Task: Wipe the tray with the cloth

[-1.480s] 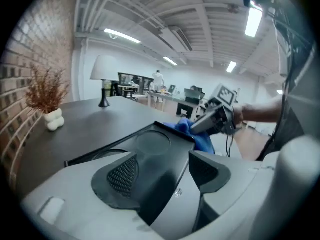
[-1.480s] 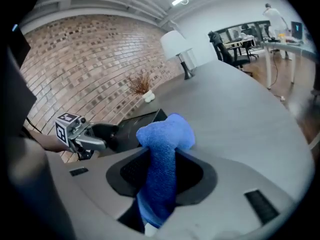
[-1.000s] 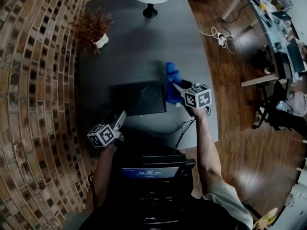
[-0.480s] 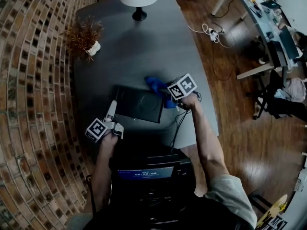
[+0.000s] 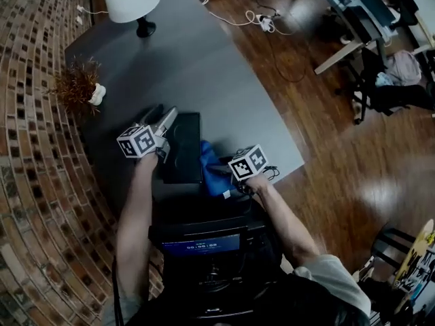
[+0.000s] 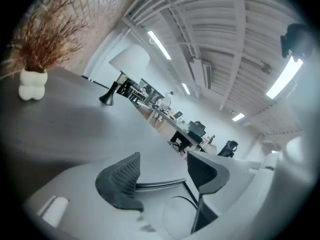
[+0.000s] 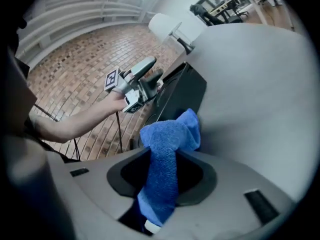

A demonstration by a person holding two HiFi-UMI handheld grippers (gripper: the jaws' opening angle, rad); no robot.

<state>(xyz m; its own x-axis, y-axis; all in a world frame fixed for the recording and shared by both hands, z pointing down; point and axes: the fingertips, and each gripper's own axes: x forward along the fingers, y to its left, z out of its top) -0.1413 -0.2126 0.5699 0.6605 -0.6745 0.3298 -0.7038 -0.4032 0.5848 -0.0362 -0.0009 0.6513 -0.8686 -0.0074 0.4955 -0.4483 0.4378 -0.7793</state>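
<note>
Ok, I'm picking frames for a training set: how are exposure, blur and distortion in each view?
Head view: dim and underexposed, the tray nearly lost against the dark table, the brick wall bowed by the wide lens. Left gripper view: pale and hazy, smeared below the jaws, ceiling lights glaring. Right gripper view: the cloth is sharp, the corners dark, the table bulged.

The right gripper had its jaws closed on a blue cloth, which bunched up just beyond them. Ahead lay a black tray on a grey table. Ahead and left, a hand held the left gripper at the tray's edge.
</note>
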